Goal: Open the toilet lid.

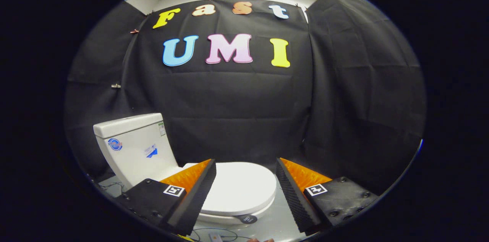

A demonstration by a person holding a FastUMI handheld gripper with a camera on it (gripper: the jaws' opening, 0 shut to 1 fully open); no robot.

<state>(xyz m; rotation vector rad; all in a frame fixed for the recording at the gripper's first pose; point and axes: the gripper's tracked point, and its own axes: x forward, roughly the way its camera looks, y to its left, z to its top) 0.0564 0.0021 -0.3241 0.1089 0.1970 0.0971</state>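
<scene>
The tool point(244, 181) is spread wide, its two fingers apart and holding nothing; between and just beyond them lies the white toilet lid point(238, 186), flat and closed on the toilet; the left finger point(195, 192) covers the lid's rear left part, and the bowl's front is partly hidden below; the tank point(133, 146) stands beyond the left finger; its stickers are too small to make out; thin cables point(214, 232) lie on the floor point(279, 219), cut off near the fingers.
</scene>
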